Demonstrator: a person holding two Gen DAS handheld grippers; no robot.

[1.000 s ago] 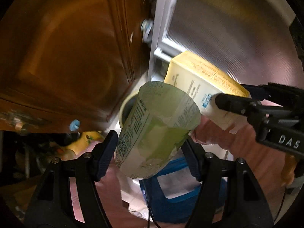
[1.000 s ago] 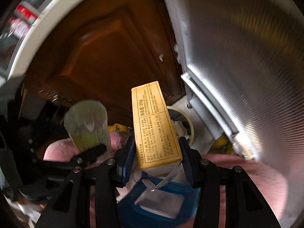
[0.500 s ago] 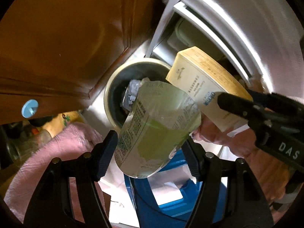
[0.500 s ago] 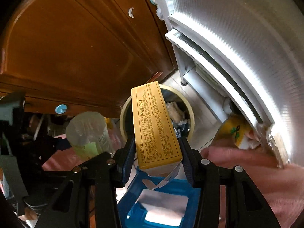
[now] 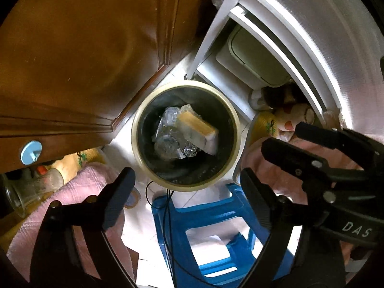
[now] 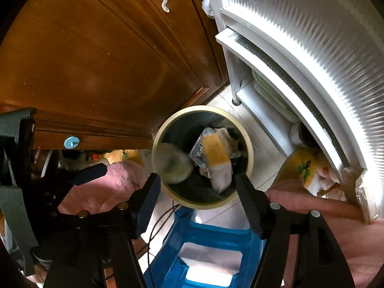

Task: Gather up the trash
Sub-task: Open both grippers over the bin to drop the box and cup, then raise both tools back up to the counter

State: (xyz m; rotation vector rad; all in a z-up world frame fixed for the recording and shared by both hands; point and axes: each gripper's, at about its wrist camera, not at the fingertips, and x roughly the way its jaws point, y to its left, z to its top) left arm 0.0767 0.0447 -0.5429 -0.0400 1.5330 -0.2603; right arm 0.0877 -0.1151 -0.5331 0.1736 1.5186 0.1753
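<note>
A round bin with a cream rim [image 5: 236, 129] stands on the floor below both grippers; its rim also shows in the right wrist view [image 6: 250, 153]. The yellow carton [image 5: 198, 129] lies inside it on crumpled foil and plastic [image 5: 168, 141]. In the right wrist view the carton [image 6: 217, 156] and the pale green cup [image 6: 174, 165] appear blurred inside the bin. My left gripper [image 5: 187, 192] is open and empty above the bin. My right gripper [image 6: 195, 199] is open and empty above it too, and shows at the right of the left wrist view [image 5: 285, 136].
A brown wooden cabinet door [image 5: 84, 60] is at the left, a silver ribbed appliance [image 5: 324, 36] at the right. A blue plastic stool [image 5: 211, 235] stands just in front of the bin. Pink cloth [image 5: 79, 192] and yellow items [image 6: 302, 168] lie beside it.
Both grippers opened. The green cup left my left gripper and the yellow carton left my right gripper; both dropped into the bin.
</note>
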